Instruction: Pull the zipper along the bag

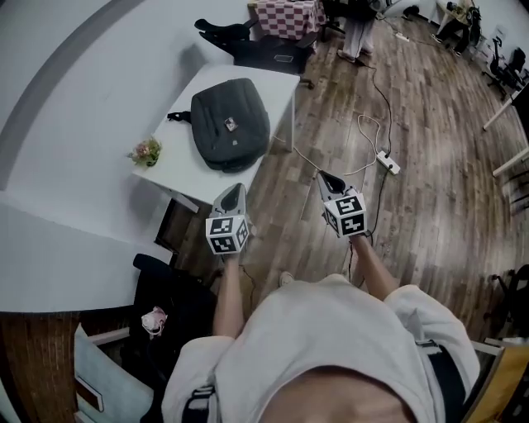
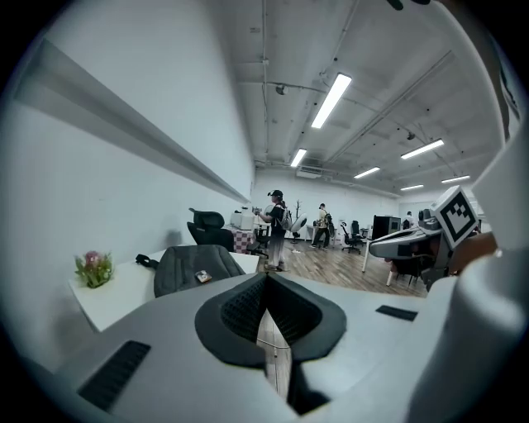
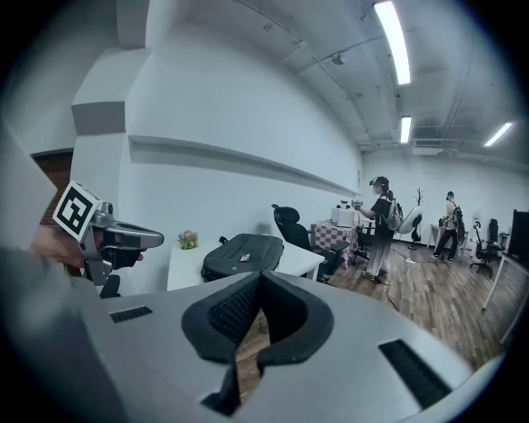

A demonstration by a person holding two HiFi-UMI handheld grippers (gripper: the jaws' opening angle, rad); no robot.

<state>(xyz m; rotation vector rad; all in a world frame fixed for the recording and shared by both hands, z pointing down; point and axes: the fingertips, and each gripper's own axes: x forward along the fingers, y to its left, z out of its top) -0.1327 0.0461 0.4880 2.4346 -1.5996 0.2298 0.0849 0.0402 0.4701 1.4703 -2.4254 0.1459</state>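
Note:
A dark grey backpack (image 1: pixel 229 122) lies flat on a white table (image 1: pixel 178 165) against the wall; it also shows in the left gripper view as the backpack (image 2: pixel 194 268) and in the right gripper view as the backpack (image 3: pixel 241 254). Both grippers hang in the air over the wooden floor, short of the table. My left gripper (image 1: pixel 235 192) is shut with nothing in it, just off the table's near corner. My right gripper (image 1: pixel 328 181) is shut and empty too, farther right. A small tag (image 1: pixel 230 125) sits on the bag's top.
A small pot of flowers (image 1: pixel 146 152) stands at the table's near-left end. A black office chair (image 1: pixel 227 33) and a checkered table (image 1: pixel 287 16) lie beyond. A power strip with cable (image 1: pixel 387 161) lies on the floor. A person (image 2: pixel 275 227) stands far off. A dark chair (image 1: pixel 169 306) stands at my left.

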